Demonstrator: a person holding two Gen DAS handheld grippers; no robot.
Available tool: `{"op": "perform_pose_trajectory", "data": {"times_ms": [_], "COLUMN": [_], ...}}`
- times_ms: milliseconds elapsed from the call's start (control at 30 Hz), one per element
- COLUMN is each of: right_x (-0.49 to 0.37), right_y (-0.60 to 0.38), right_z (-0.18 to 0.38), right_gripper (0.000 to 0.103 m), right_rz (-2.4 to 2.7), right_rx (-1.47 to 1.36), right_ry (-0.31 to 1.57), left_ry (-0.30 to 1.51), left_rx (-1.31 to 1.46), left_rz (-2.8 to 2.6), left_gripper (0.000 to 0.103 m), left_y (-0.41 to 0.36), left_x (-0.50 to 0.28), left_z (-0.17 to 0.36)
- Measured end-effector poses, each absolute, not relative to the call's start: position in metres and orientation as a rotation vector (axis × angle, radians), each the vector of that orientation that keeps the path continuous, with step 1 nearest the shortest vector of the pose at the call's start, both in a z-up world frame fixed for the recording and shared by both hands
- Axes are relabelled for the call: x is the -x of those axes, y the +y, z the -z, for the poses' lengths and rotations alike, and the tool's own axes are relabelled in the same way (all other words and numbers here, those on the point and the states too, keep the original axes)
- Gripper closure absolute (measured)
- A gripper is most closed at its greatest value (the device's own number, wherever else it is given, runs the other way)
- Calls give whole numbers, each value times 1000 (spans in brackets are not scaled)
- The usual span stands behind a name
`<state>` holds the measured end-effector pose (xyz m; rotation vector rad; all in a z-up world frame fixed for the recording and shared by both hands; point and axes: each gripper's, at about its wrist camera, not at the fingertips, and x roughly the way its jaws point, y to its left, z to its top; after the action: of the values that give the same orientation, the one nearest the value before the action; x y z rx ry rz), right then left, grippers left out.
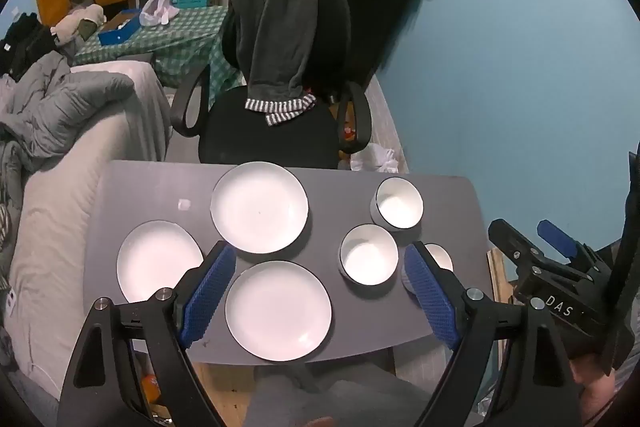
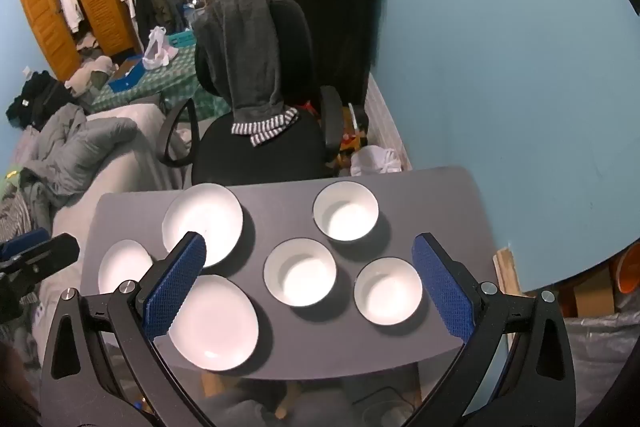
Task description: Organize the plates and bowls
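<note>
A: Plates on the left, bowls on the right, all six laid out separately on the grey counter (image 1: 168, 187). Far plate (image 1: 259, 207), left plate (image 1: 158, 261), near plate (image 1: 278, 311).

B: And the bowls run in a diagonal: far bowl (image 2: 346, 211), middle bowl (image 2: 300, 271), near bowl (image 2: 388, 291) closest to the right edge.

A: Left gripper (image 1: 320, 291) hangs above the near plate, fingers spread wide, holding nothing.

B: Same for the right gripper (image 2: 308, 279), splayed above the middle bowl, nothing in it. Black office chair (image 2: 256, 147) sits beyond the far edge.
</note>
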<state>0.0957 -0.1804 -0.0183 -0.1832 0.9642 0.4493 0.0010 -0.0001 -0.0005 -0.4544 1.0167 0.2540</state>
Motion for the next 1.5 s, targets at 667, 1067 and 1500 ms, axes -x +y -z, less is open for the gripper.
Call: {"op": "perform_pose_trajectory", "data": {"times_ms": [667,1067,1500], "right_x": [-98,-96,-96], "right_y": [-175,-170,-166], "right_z": [23,27,33], "right_gripper": [2,2,2], "right_rz": [-465,-465,-450], "right_rx": [178,182,179], "right_ry": [980,985,988], "left_ry": [977,981,980], "left_rx": [467,469,467], "left_rz": [-261,-256,-229], "left_gripper": [16,16,16], "left_y": [5,10,14], "left_x": [4,4,3], "left_z": [1,5,9]}}
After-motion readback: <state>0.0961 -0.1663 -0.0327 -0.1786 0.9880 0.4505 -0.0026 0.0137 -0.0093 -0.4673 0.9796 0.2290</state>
